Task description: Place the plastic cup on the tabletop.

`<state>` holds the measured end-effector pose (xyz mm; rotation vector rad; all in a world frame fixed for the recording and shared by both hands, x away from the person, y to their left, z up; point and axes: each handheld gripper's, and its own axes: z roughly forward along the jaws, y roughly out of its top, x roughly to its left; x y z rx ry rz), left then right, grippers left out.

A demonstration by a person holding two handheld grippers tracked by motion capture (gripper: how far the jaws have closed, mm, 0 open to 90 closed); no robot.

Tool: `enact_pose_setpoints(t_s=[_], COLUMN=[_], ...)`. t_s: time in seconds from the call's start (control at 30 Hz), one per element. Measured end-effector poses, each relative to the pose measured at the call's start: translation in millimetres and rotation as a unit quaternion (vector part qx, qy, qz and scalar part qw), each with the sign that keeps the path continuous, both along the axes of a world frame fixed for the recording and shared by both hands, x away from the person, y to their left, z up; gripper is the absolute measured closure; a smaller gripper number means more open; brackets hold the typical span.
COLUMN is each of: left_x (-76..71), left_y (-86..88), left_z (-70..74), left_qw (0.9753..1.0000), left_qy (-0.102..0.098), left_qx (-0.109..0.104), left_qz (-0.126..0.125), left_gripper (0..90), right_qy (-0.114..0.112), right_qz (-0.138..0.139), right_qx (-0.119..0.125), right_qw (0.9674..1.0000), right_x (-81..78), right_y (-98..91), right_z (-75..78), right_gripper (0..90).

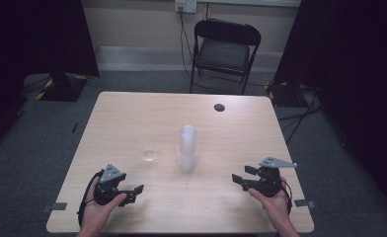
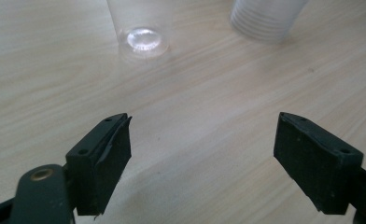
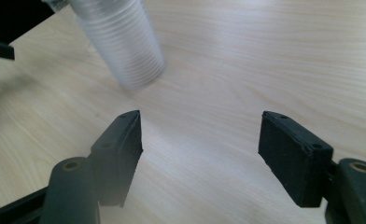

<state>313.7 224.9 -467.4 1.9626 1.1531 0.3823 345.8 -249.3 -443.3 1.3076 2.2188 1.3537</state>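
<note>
An upside-down stack of clear plastic cups (image 1: 187,148) stands in the middle of the light wooden table (image 1: 260,133). One single clear cup (image 1: 147,148) stands upright just left of it. My left gripper (image 1: 135,193) rests low near the front left edge, open and empty, pointing toward the cups. In the left gripper view its jaws (image 2: 203,116) frame bare wood, with the single cup (image 2: 141,28) and the stack (image 2: 265,18) beyond. My right gripper (image 1: 241,174) is at the front right, open and empty. From the right gripper view (image 3: 200,113) the stack (image 3: 125,42) lies ahead to the left.
A small dark round hole (image 1: 219,107) marks the table's far side. Behind the table stands a black folding chair (image 1: 223,49), with cables on the grey carpet. Dark curtains hang at both sides.
</note>
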Motion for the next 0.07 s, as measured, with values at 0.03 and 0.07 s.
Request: enact_pose_setpoints(t_s=[0.03, 0.07], left_x=[0.7, 1.1], left_y=[1.0, 1.3], left_z=[-0.7, -0.9], left_qw=[1.0000, 1.0000], left_qy=[-0.003, -0.001], left_qx=[0.005, 0.004], left_qz=[-0.002, -0.002], left_gripper=[18.8, 18.8], right_qy=[-0.001, -0.004], right_qz=[-0.004, -0.009], right_qx=[0.002, 0.003], right_qw=[1.0000, 0.9999], right_x=[0.3, 1.1], right_y=[-2.0, -4.8], right_z=[0.7, 0.7], right_gripper=[29.9, 29.3])
